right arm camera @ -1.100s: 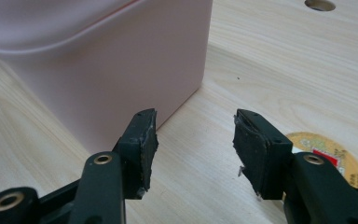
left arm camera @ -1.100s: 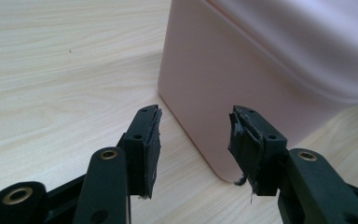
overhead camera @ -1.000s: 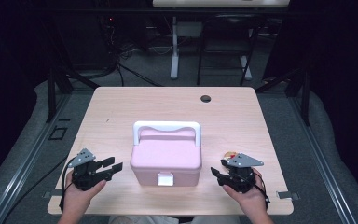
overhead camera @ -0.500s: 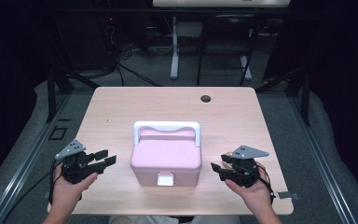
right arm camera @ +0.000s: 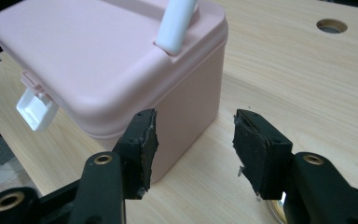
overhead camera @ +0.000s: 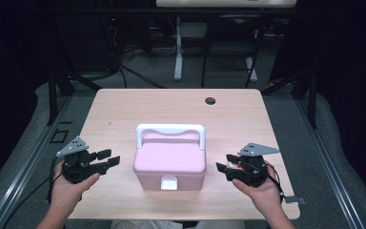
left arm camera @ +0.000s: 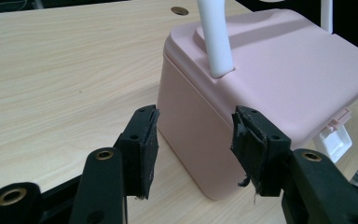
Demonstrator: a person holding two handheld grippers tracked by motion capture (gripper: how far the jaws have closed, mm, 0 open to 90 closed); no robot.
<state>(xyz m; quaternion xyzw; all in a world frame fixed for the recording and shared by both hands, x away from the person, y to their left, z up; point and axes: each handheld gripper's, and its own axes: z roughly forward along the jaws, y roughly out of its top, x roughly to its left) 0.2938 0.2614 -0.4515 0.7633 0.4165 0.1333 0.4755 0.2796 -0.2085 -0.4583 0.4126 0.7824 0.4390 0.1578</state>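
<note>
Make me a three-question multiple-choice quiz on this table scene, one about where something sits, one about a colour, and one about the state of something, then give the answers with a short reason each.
1. Where does the pink box stand relative to the left gripper and the right gripper?
A. Between the two
B. Beyond both, at the far edge of the table
C. Left of both

2. What colour is the handle of the box?
A. Black
B. White
C. Pink

3. What state is the box lid in?
A. Taken off and lying beside the box
B. Propped half open
C. Closed, with the white latch down at the front

Answers:
1. A: in the high view one gripper sits on each side of the box.
2. B: the handle arches white over the pink lid.
3. C: the lid sits flush on the body in all views, latch hanging at the front.
</note>
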